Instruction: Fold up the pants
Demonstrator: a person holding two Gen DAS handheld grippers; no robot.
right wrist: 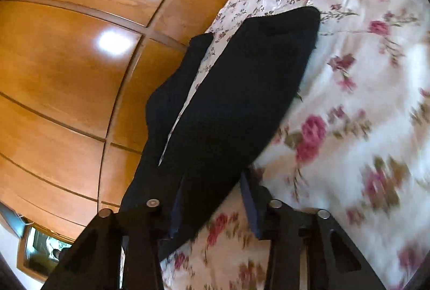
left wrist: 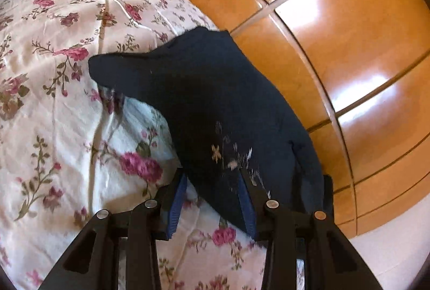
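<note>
Cream floral-printed bedspread [left wrist: 67, 53] beside glossy orange wooden wardrobe panels [left wrist: 336, 21] carries dark navy fabric pants [left wrist: 204, 101], whose near edge passes between parted blue-padded fingers of left gripper [left wrist: 213, 198] and right gripper [right wrist: 212, 198], neither visibly clamped.

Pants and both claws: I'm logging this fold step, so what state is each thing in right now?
pants: dark, lifted off the bed at the near end, far end draped on the floral bedspread
left claw: open, fabric between its pads but not pinched
right claw: open, fabric lying between its pads
floral bedspread: rumpled, spread over the bed
wooden wardrobe: doors closed
</note>
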